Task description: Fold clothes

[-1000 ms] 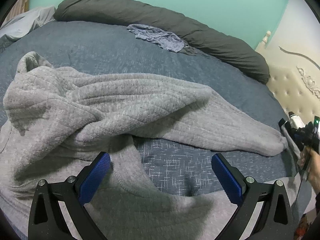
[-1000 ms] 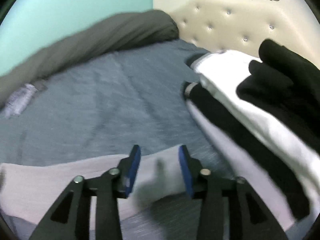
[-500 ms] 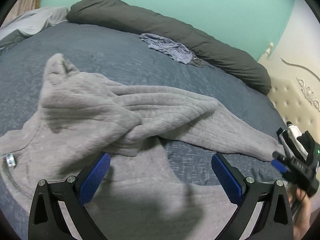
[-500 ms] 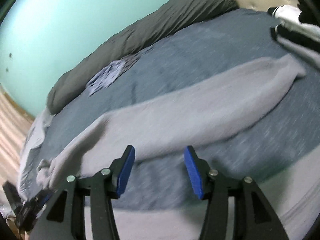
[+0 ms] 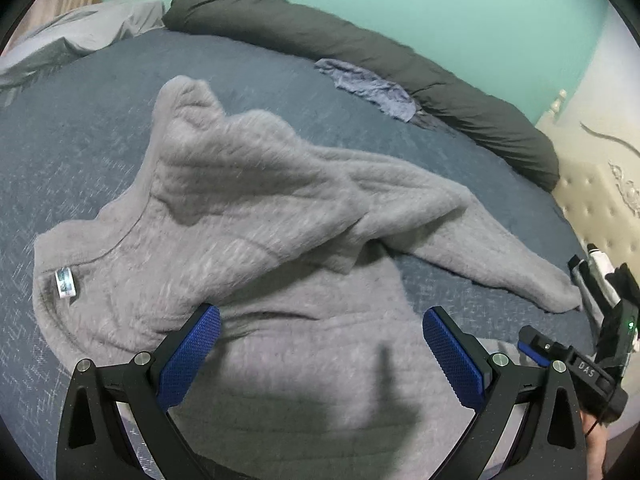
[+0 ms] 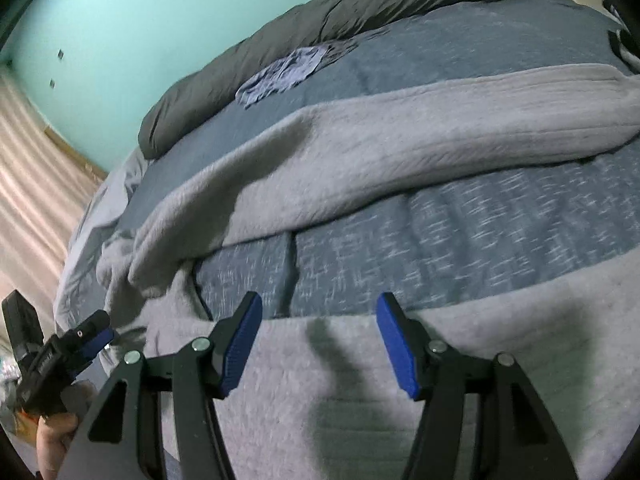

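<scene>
- Mint-green wall (image 5: 460,4) backs a bed (image 5: 92,112) covered in a blue-grey quilted spread, with a long dark bolster (image 5: 360,52) along its far edge and a tufted cream headboard (image 5: 592,192) at the right.
- Since a second ago the right hand-held gripper (image 6: 318,340) has swung away from a black-and-white pile near the headboard and now points over the grey sweater (image 5: 256,216); its jaws have just been opening, with nothing between them.
- Meanwhile the left hand-held gripper (image 5: 320,348) has slid sideways, its jaws wide apart and empty, so the collar and its label (image 5: 65,282) have come into view.
- My reading: both tools are now lined up over the near part of the garment, ready to start a fold; none is made yet.
- Sweater lies spread across the middle of the bed, its body towards the near edge, one sleeve (image 6: 460,120) stretched towards the headboard side, the other bunched and crossed over the chest.
- Its fabric is a thick, fuzzy ribbed knit, soft and limp, likely to sag when lifted.
- Far off, a crumpled bluish cloth (image 5: 372,88) rests against the bolster.
</scene>
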Demonstrator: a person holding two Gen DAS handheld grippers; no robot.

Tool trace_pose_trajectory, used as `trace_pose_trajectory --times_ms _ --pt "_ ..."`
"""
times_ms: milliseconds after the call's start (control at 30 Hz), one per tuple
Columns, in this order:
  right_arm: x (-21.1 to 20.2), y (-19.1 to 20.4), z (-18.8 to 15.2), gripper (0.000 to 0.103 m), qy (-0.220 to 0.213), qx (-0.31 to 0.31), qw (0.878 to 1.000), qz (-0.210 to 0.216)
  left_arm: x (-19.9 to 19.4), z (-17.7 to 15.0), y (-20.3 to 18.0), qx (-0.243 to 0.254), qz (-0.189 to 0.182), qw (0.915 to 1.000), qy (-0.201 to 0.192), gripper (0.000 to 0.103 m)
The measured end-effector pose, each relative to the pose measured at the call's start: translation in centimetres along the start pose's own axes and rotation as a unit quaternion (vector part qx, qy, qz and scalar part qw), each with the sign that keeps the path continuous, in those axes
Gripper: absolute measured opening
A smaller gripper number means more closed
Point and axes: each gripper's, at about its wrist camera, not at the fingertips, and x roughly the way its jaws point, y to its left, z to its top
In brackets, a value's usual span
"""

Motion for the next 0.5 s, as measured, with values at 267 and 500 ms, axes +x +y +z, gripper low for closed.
trace_pose_trajectory --times_ms 267,500 --pt "1.2 1.5 -0.8 0.06 0.009 -0.008 1.0 0.021 -0.8 0.0 1.4 -0.004 0.015 0.9999 0.003 0.103" --pt "1.2 2.4 -1.1 0.061 0.018 -0.024 0.999 0.043 -2.7 1.5 4.8 -0.047 0.051 0.9976 0.009 0.103"
